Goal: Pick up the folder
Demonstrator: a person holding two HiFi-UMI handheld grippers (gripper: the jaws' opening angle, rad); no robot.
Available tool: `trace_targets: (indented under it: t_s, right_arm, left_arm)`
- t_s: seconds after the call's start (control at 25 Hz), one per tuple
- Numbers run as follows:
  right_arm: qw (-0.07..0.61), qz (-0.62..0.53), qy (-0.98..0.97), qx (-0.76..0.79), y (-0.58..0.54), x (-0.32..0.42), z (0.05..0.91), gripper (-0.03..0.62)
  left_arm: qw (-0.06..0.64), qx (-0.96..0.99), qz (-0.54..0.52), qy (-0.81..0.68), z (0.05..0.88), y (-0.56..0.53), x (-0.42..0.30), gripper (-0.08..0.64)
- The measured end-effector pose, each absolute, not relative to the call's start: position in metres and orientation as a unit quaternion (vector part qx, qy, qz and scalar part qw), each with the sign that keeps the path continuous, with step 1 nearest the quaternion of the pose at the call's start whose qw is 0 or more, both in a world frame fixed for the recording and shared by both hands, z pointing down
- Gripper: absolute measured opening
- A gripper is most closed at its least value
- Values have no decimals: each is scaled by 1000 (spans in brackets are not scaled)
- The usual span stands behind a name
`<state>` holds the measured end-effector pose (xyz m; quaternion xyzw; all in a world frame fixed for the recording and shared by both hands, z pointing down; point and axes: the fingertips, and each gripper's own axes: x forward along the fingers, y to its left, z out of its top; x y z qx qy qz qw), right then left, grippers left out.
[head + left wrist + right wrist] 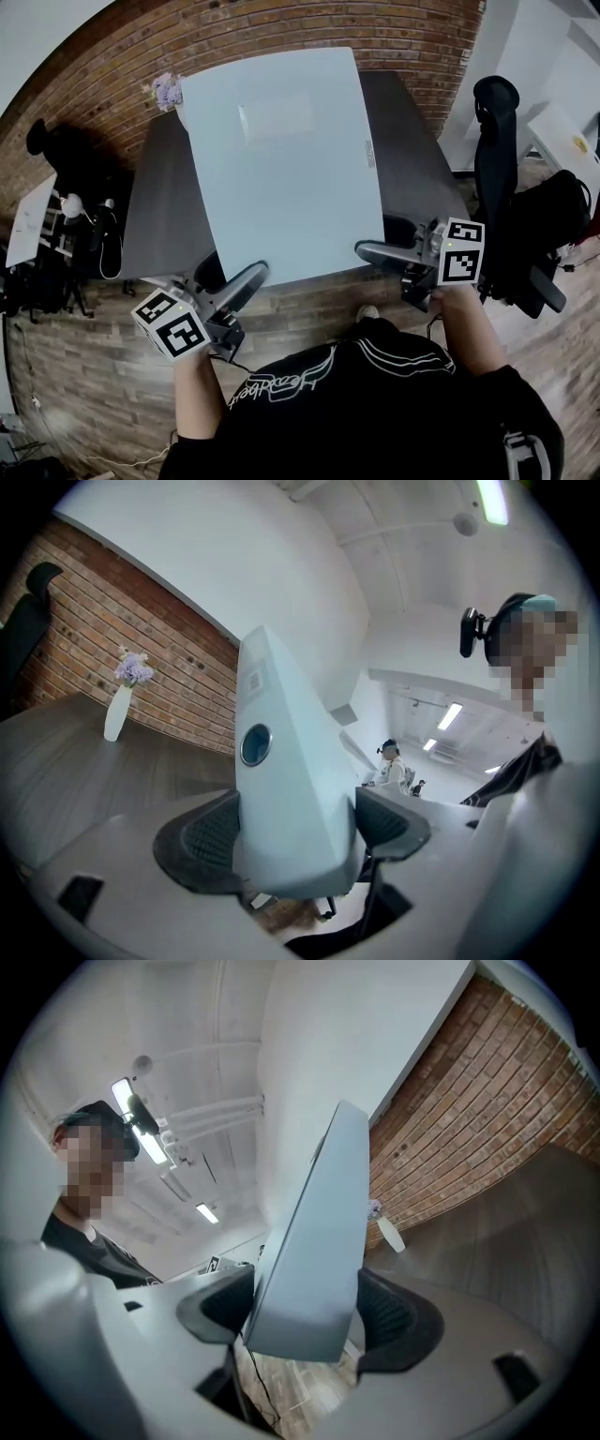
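Folder (281, 159), pale blue, is hanging between both grippers over the dark worktop (155, 220), with its near edge jutting past the worktop's near rim toward the person. It is looming large in the head view, so I am judging it lifted and tilted up. Whether its far edge is touching the worktop I cannot tell.

Left gripper (295, 841) is pinching the near left corner on the thick spine side, where the round finger hole is showing, with both pads pressing the covers. Right gripper (305, 1312) is pinching the near right corner on the thinner side, with its pads likewise bearing on both faces.

The folder's long axis is running away from the person, toward the white vase (169, 94) of purple flowers at the worktop's far left corner. Both grippers are sitting at the near end, one at each corner, neither nearer than the other. All the folder's length is reaching out beyond the grips.

Judgement: the pick-up is looking nearly done. The far end is likely pulling downward, so both pinches will be needing firm, even pressure while raising.

Black office chair (497, 141) is standing well to the right, apart from the work.
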<state>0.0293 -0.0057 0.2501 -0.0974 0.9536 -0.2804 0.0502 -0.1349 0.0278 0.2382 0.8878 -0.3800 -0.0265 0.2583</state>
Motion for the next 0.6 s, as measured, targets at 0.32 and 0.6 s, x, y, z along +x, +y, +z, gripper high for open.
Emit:
trace_targets:
  t_s: [0.32,0.6]
  right_arm:
    - [50,-279,953,-104,-12,31,252,302]
    - [51,-281,951,-114,-21,31,258,302]
  left_arm:
    - [258,889,-24,-377,240,20,-134,380]
    - [264,891,-18,-369,247,8,-133,379]
